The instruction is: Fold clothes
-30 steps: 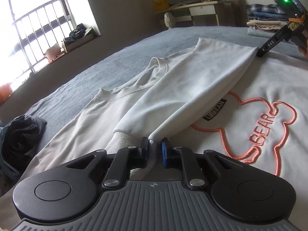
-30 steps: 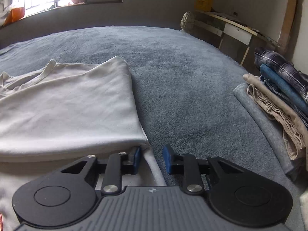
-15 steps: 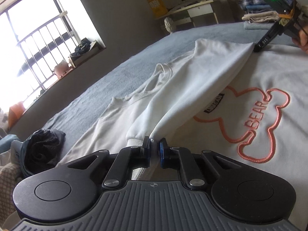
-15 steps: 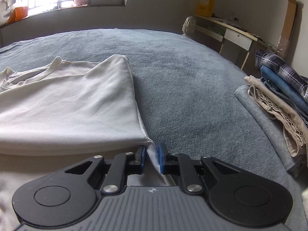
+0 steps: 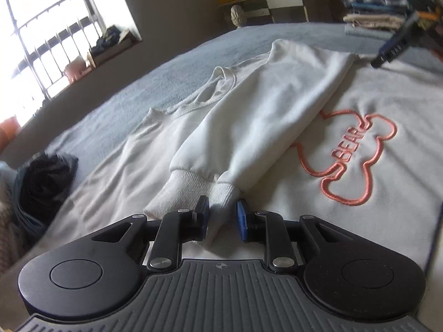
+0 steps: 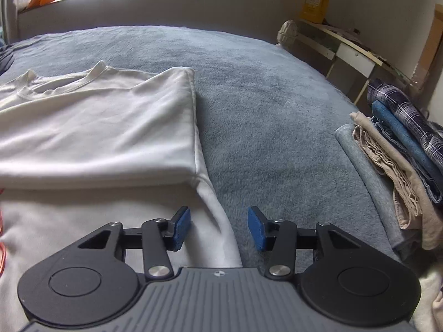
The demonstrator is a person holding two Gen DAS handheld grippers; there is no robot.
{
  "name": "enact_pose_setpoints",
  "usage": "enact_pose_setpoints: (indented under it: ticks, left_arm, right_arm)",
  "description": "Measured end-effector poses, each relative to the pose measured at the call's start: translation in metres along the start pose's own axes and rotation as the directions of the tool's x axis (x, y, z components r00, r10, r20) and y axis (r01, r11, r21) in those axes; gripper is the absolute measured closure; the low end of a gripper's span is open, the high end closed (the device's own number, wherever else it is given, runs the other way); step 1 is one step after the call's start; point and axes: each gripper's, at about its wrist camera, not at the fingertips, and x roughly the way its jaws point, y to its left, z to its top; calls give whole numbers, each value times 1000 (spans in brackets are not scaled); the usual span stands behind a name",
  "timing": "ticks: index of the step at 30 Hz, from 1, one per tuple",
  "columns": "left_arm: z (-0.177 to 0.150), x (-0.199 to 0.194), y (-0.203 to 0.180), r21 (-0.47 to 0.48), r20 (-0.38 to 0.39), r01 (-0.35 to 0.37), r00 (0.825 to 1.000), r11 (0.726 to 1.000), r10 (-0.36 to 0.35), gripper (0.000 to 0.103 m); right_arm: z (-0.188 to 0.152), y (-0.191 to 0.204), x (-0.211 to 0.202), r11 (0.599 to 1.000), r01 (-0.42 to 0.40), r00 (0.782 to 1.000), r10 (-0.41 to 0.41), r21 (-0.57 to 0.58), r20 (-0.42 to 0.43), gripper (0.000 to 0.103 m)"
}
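A white sweatshirt point(image 5: 373, 102) with an orange "BEAR" outline lies flat on the grey bed. Its sleeve point(image 5: 265, 121) is folded across the chest, and the ribbed cuff point(image 5: 210, 191) rests on the body. My left gripper point(image 5: 222, 217) is open, and the cuff's corner lies loose between its blue pads. My right gripper point(image 6: 218, 228) is open over the sweatshirt's side edge point(image 6: 218, 215), just below the folded shoulder point(image 6: 191, 171). The right gripper point(image 5: 387, 52) also shows at the far right of the left wrist view.
A stack of folded clothes point(image 6: 401, 149) sits at the bed's right edge. A dark bundle of garments point(image 5: 41, 177) lies at the left. The grey bedspread point(image 6: 263, 96) stretches beyond the sweatshirt. A desk point(image 6: 346, 47) and a barred window point(image 5: 41, 41) stand behind.
Both grippers were shut on the sweatshirt half a second ago, the left on the cuff, the right at the shoulder fold. Both have opened, and the sleeve now lies on the chest.
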Motion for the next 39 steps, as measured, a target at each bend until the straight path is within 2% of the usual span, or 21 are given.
enact_pose_setpoints:
  ticks: [2,6,8,10,15,17,21,28,31,32,36,39]
  left_arm:
    - [2,-10,22,-121,12,36,999,992,-35,80]
    - [14,-19,50,-281,78,37,997,959,-15,80]
    - [24,-6,44,-266,92,31,996,963,-7,80]
    - [25,11,32,-247,75,0,997,969,19,80]
    - [9,33,17,-246,3,-113,993,963,118,75]
    - [4,39,13,-249,-17,-146,989,958,147,73]
    - [1,37,17,-271,-9,-143,989,952,146,67]
    - [-3,35,17,-276,17,-135,989,952,145,67]
    - [-4,35,20,-287,22,-127,990,950,139,66]
    - [-4,34,21,-292,22,-123,991,948,135,66]
    - [-5,29,31,-335,12,-128,990,933,140,66]
    - [-6,22,44,-386,8,-163,984,908,180,66]
  right_arm:
    - [0,-5,-19,999,-43,999,43,-16,17,55]
    - [24,-12,-40,988,-149,982,143,45,123,64]
    - [48,-7,-28,980,-183,974,170,75,153,73]
    - [71,1,-3,975,-200,971,185,91,151,86]
    - [115,12,68,965,-211,974,195,153,114,99]
    - [124,12,94,963,-206,977,194,176,85,100]
    - [135,14,131,958,-198,980,192,207,53,102]
    - [159,15,162,949,-190,982,177,250,71,103]
    - [169,12,169,945,-148,989,134,292,66,103]
    - [169,8,168,936,-137,990,124,325,63,103]
    - [159,-20,148,853,-203,979,171,481,110,101]
    - [143,-37,119,787,-293,956,258,543,143,100]
